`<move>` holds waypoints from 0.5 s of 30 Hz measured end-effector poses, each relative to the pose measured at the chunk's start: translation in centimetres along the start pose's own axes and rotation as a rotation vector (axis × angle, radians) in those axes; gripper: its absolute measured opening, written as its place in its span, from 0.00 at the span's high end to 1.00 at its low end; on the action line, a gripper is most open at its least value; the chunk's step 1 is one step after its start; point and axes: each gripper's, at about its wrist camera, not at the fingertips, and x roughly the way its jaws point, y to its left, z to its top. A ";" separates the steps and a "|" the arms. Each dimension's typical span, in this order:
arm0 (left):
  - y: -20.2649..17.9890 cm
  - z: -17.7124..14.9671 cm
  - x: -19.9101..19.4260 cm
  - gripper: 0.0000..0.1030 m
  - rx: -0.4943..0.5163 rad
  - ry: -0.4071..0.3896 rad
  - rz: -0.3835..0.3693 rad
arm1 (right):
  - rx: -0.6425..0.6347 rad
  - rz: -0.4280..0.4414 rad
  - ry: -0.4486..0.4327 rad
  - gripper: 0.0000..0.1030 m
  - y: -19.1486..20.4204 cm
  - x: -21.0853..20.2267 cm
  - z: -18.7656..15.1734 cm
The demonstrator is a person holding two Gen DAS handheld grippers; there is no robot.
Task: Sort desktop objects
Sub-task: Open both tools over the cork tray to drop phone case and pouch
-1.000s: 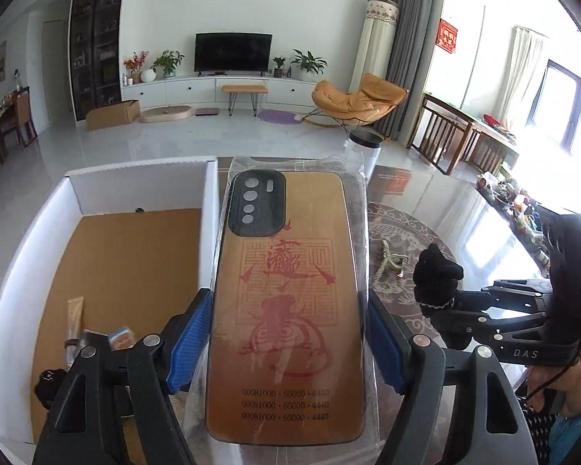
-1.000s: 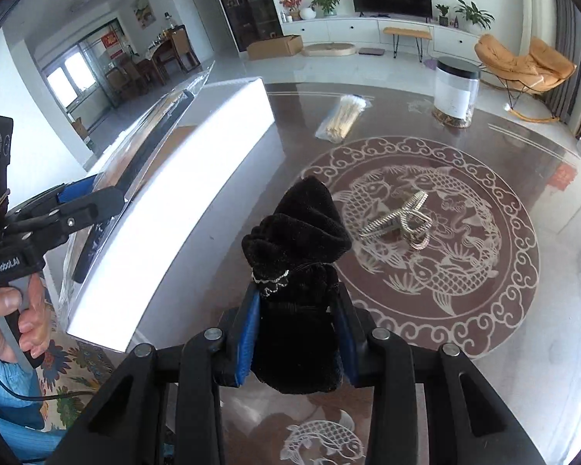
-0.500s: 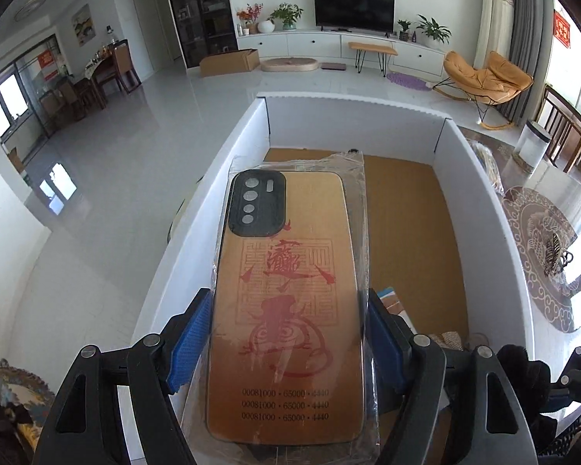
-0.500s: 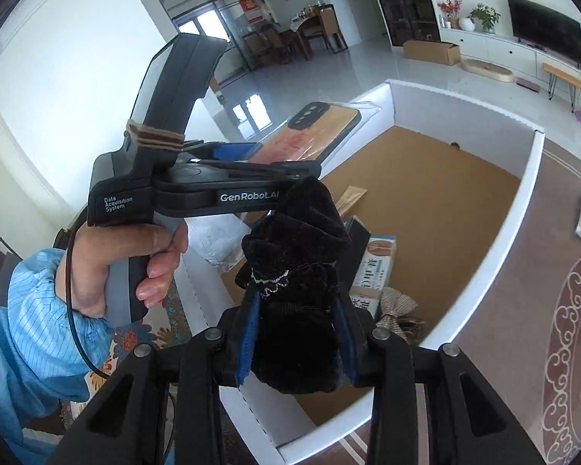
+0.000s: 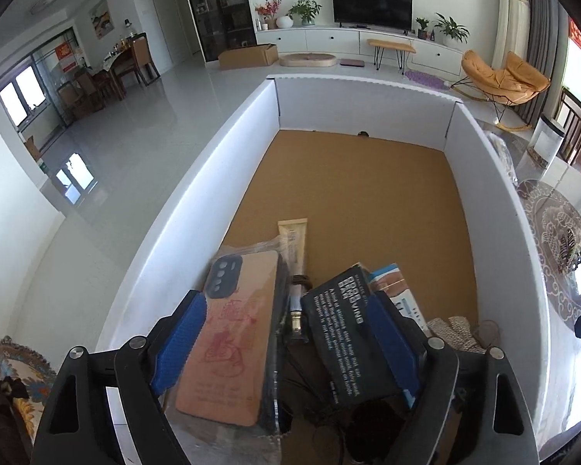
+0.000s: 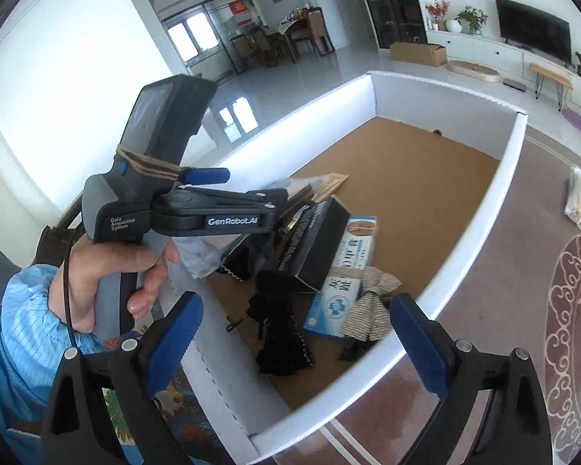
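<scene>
right wrist view: black pouch [image 6: 281,333] lies in white box [image 6: 495,209].

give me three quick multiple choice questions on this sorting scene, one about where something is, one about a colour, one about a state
1. Where does the phone case lie?
A. on the patterned table
B. inside the white-walled box
C. on the floor

2. What colour are the pads of the right tool?
A. blue
B. red
C. yellow

3. How does the right tool stand?
A. shut on the black pouch
B. shut on the box wall
C. open, holding nothing

Answers:
1. B: the case rests among other items within the white-walled box, at its near left side.
2. A: both pads are blue on black arms.
3. C: its jaws have just been opening and stand wide apart, with the black pouch lying loose on the box floor beyond them.
</scene>
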 end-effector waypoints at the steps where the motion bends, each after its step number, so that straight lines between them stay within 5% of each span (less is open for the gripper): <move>1: -1.3 0.2 -1.1 0.18 0.011 -0.028 -0.030 | 0.019 -0.043 -0.034 0.04 -1.3 -1.4 -0.5; 5: -8.0 0.6 -6.2 0.17 0.110 -0.157 -0.175 | 0.146 -0.281 -0.135 0.00 -8.3 -6.5 -3.5; 9: -16.2 -0.2 -9.1 0.04 0.232 -0.192 -0.337 | 0.311 -0.549 -0.098 0.00 -16.4 -9.6 -8.0; 11: -20.2 -1.2 -9.0 0.03 0.285 -0.174 -0.386 | 0.407 -0.607 -0.068 0.00 -20.0 -10.6 -10.4; 15: -26.8 -3.7 -4.5 0.03 0.319 -0.109 -0.355 | 0.535 -0.646 -0.029 0.00 -23.8 -10.7 -14.1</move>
